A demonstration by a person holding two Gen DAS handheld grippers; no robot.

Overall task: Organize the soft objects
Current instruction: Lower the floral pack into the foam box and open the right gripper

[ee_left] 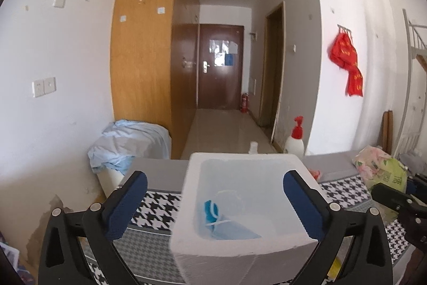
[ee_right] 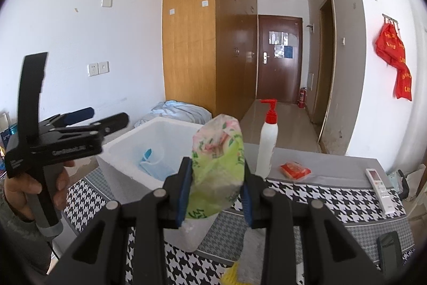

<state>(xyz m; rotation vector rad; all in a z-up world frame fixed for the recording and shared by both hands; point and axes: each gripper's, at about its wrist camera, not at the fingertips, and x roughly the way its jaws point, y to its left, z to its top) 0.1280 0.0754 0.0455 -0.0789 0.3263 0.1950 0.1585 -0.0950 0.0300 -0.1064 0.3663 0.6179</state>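
My left claw [ee_left: 214, 200] hangs wide open, empty, over the foam box [ee_left: 186, 194], where a blue face mask [ee_left: 226, 223] lies. My right claw [ee_right: 217, 192] pinches the tissue pack [ee_right: 217, 164] low down, just right of the box on the worktop [ee_right: 333, 194]. Its long axis stands upright, top tilted away; gripped so low, I judge it could buckle, slip, and miss the box.

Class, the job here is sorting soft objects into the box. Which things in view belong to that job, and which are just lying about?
Belonging to the job:
- white foam box
- blue face masks inside it
- green tissue pack, gripped in the right tongs
- left tongs, open over the box

Lying about:
- pump bottle
- red packet
- remote control
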